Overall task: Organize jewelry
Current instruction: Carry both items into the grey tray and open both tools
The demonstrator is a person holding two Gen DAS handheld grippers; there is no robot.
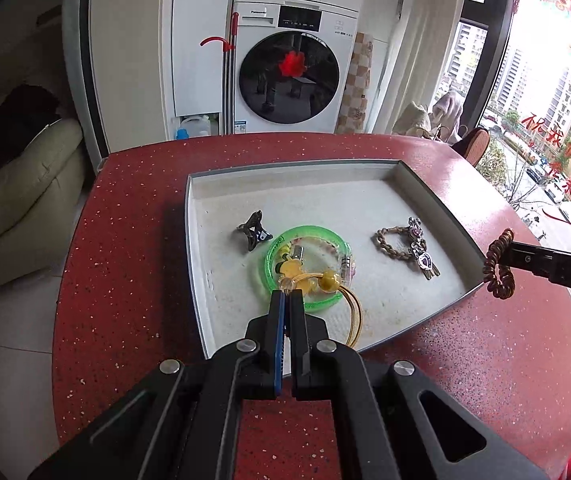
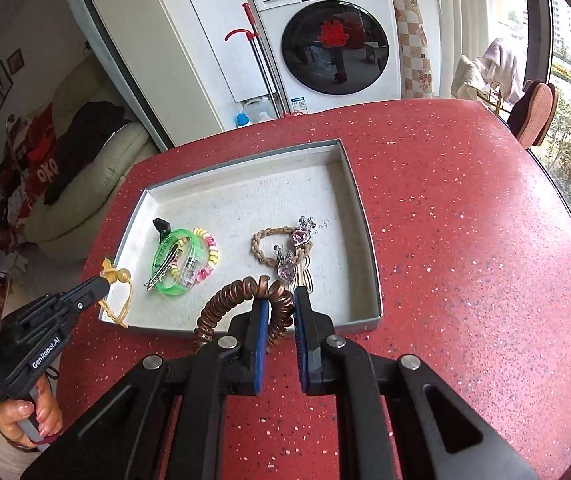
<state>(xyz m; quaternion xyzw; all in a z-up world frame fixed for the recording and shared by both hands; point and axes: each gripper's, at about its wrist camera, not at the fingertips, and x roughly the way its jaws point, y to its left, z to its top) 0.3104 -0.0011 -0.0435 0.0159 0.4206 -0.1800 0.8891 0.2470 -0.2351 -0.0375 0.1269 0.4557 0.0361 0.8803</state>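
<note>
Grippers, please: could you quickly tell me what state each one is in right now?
Left gripper: shut on the yellow hair tie.
Right gripper: shut on the brown coil hair tie.

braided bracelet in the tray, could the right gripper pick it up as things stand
Probably not yet. The path to the braided bracelet looks open, but the right gripper is shut on a brown coil hair tie, so it would have to drop that first.

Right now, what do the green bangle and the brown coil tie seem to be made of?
Green bangle: likely clear plastic; translucent, glossy, the tray shows through.
Coil tie, held in the right gripper: probably springy plastic with a coppery metallic sheen, wound like a phone cord.
</note>
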